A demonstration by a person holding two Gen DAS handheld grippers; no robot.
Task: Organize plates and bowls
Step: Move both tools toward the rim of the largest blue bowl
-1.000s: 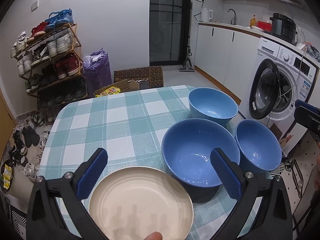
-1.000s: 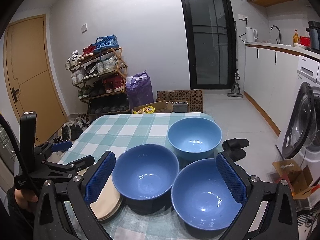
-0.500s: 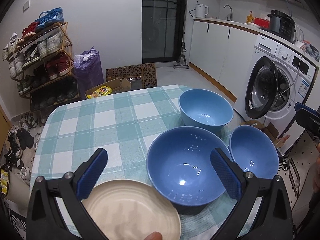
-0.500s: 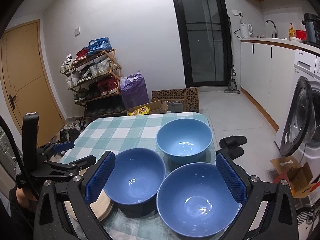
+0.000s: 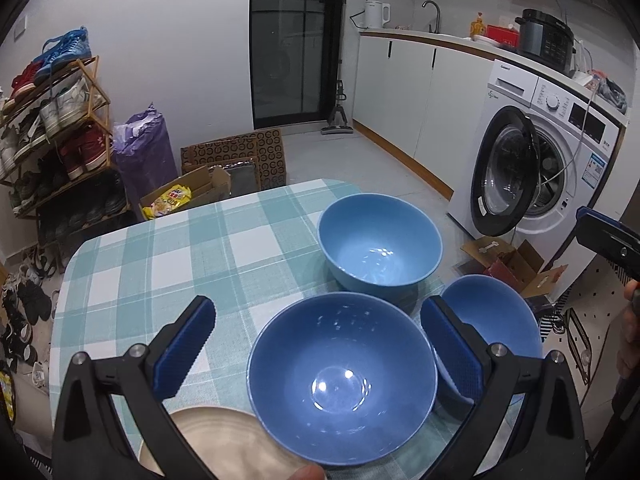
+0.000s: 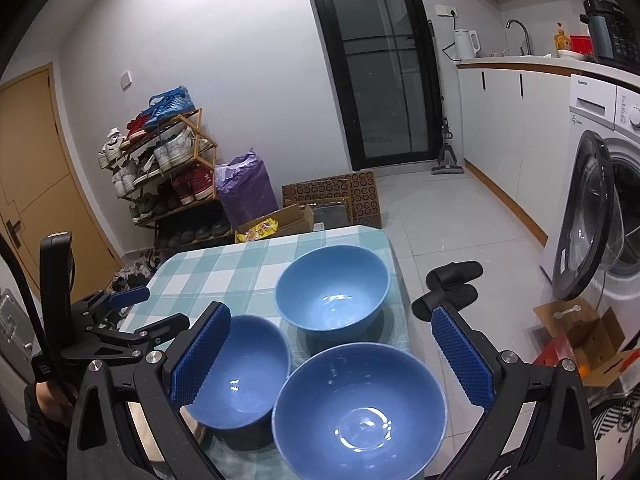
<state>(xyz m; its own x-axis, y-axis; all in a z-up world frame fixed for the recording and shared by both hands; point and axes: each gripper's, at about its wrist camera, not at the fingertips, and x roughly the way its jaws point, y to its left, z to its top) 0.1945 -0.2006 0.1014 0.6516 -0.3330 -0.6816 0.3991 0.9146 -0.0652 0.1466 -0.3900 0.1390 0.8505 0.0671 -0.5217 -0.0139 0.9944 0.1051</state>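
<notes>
Both wrist views look closely down across the checked table, sharing three blue bowls.

A shoe rack full of shoes stands far left by the wall. A purple bag sits just right of it. Near that is an open box with yellow packs. A washer stands at the right with its door open. Black slippers lie on the floor. A kettle sits on the far counter.

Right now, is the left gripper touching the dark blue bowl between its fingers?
Apart. Left wrist view shows the left gripper open, tablecloth visible between each finger and the dark blue bowl.
</notes>
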